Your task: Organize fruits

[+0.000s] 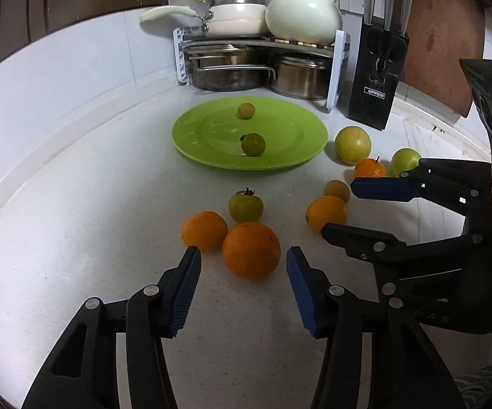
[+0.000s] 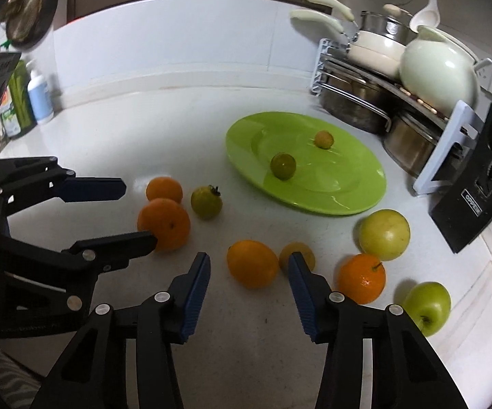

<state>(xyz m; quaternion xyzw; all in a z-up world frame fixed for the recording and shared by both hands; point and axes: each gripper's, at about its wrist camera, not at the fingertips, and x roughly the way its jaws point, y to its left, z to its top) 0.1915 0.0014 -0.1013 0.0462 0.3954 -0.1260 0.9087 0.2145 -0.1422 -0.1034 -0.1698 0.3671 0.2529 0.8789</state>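
On the white countertop (image 1: 75, 170) sits a green plate (image 1: 194, 136), at about 12 o'clock from the left gripper (image 1: 244, 255) in its own wrist view. Two small fruits already lie on the plate: a dark green one (image 1: 253, 144) near the front and a yellowish one (image 1: 246, 110) toward the back rim.

Both pairs of tongs are spread wide and hold nothing. The left gripper's jaws straddle a large orange (image 1: 251, 250), which lies between the tips without being pinched. A second orange (image 1: 205, 231) touches it at 10 o'clock, and a green tomato (image 1: 246, 206) with a stem sits just behind at 12 o'clock.

The right gripper (image 2: 249, 260) frames another orange (image 2: 252, 263) between its open jaws; a small yellow fruit (image 2: 300, 254) sits by the right tip. At 3 o'clock lies a mandarin (image 2: 361, 277), with a yellow-green apple (image 2: 384, 234) beyond it and a green apple (image 2: 428, 306) at 4 o'clock.

By my reading the job is barely begun: two fruits plated, eight left loose on the counter.
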